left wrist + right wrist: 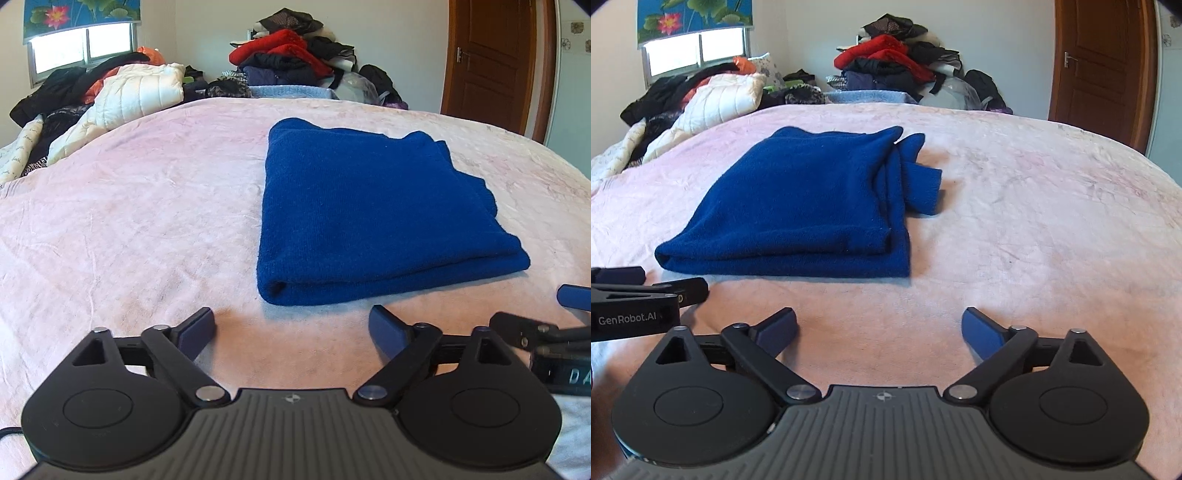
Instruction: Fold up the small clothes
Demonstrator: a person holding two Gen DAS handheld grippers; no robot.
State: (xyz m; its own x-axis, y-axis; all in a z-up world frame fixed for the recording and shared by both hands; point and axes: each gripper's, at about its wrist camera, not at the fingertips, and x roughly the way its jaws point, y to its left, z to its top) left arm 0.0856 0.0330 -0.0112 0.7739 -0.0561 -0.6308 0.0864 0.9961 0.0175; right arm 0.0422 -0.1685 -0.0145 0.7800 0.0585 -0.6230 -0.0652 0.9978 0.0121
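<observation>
A blue knitted garment (pixel 373 214) lies folded into a thick rectangle on the pink bedspread (pixel 147 221); in the right wrist view the blue garment (pixel 798 206) shows a sleeve cuff sticking out at its far right side. My left gripper (pixel 291 325) stands open just in front of the fold's near edge, nothing between its fingers. My right gripper (pixel 879 325) is open too, over bare bedspread (pixel 1034 221) to the right of the garment's near corner. Each gripper's neighbour shows at the frame edge: the right gripper (pixel 554 325) and the left gripper (pixel 639 291).
Piles of clothes (pixel 291 55) and a white quilted jacket (pixel 129 96) crowd the far end of the bed. A window (pixel 81 48) is at the back left, a brown wooden door (pixel 491 62) at the back right.
</observation>
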